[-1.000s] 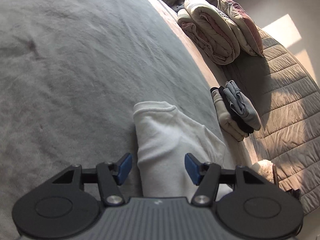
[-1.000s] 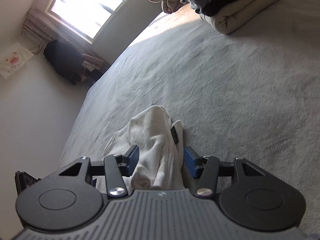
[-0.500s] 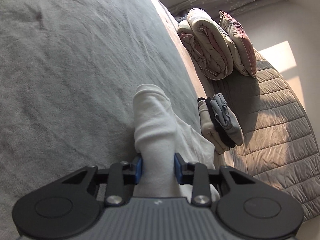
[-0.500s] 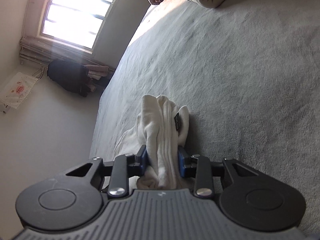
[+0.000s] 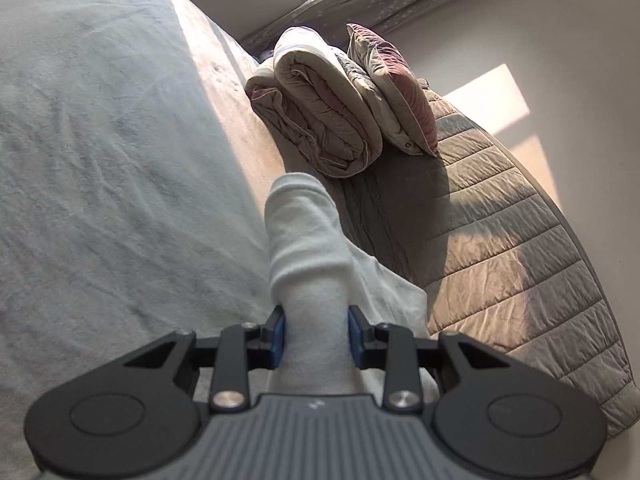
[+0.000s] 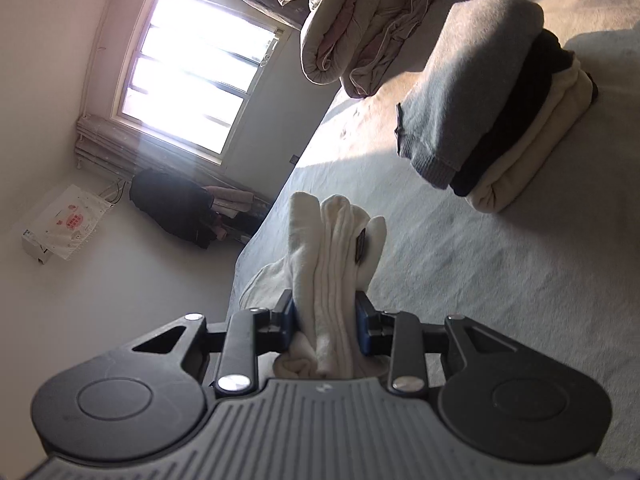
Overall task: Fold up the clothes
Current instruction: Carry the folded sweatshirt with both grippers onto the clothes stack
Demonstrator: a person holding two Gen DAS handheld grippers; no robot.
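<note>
Left tool (image 5: pixel 316 338) and right tool (image 6: pixel 326 326) each clamped a bunched end of the white garment (image 5: pixel 306 240), lifted clear of the bed (image 5: pixel 100 140). Likely reason: carrying it toward the folded stack (image 6: pixel 496 108) nearby to place on top.

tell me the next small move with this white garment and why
Probably carry it across to the folded stack and lower it on top. Both the left gripper and right gripper are shut on the bunched white garment, which looks already folded and lifted off the bed.
</note>
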